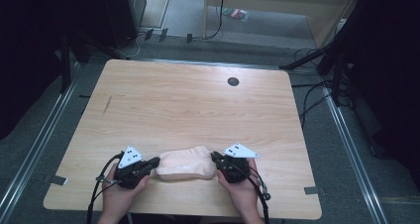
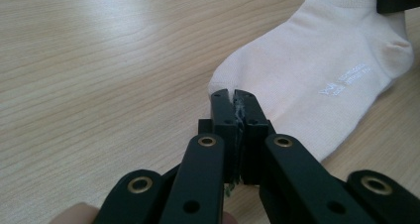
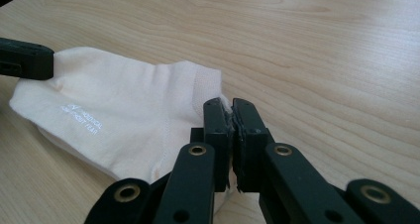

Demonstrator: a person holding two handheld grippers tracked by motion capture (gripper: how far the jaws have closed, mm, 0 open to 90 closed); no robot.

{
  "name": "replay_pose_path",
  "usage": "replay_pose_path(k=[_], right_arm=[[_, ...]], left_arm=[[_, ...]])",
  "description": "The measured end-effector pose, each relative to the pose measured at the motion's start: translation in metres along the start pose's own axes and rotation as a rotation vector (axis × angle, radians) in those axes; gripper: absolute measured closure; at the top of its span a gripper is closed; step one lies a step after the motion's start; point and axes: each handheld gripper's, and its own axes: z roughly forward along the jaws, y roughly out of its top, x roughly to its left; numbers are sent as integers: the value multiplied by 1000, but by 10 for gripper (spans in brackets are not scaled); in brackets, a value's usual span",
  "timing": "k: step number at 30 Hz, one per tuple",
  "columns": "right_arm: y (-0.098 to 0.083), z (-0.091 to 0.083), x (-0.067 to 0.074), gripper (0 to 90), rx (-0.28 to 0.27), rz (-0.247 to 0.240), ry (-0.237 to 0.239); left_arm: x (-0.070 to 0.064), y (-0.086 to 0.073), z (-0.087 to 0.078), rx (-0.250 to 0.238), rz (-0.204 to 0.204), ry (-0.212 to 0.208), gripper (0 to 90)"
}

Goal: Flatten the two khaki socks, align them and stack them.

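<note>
Near the front edge of the bench (image 1: 148,95), the left gripper (image 2: 233,96) and right gripper (image 3: 227,104) each pinch one end of the flat cream sock (image 1: 185,163), so lifting evenly should avoid sagging.

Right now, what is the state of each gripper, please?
Left gripper: shut on the sock, at one end.
Right gripper: shut on the sock's other end.

The white lettering on the sock (image 2: 317,65) is too small to read. In the left gripper view the sock's upper end runs off the top right edge. A small colourful thing on the floor (image 1: 236,13), top centre of the high view, stays unidentifiable.
</note>
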Motion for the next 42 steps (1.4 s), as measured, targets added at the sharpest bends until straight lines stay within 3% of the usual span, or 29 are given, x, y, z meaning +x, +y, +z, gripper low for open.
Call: replay_pose_path(k=[3, 9, 16, 19, 23, 26, 31, 36, 38, 40, 42], right_arm=[[-2, 2, -2, 866, 13, 0, 2], [-5, 7, -3, 860, 38, -16, 27], [-9, 14, -2, 834, 54, -56, 18], [-10, 16, -1, 833, 56, -66, 10], [-9, 15, -2, 840, 38, -61, 10], [-5, 10, -2, 847, 5, -27, 52], [0, 1, -1, 847, -25, -30, 56], [-1, 6, -6, 831, 11, -37, 50], [-3, 11, -8, 737, 49, -29, 54], [-4, 10, -8, 670, 31, -8, 38], [-3, 4, -6, 662, -6, 12, 55]], left_arm=[[0, -1, 1, 1, -1, 6, 898], [-3, -3, 4, 21, 41, 26, 897], [-4, -5, 9, 48, 70, 46, 891], [-4, -5, 8, 52, 73, 34, 883], [-3, -5, 7, 47, 72, 24, 872], [-3, -3, 3, 31, 59, 14, 878], [-7, -2, -2, 24, 76, 4, 881], [-10, -3, 2, 44, 112, 23, 878], [-12, -4, 3, 32, 118, 36, 810], [-12, -3, 1, 7, 96, 50, 701], [-10, -2, -3, -33, 71, 36, 686]])
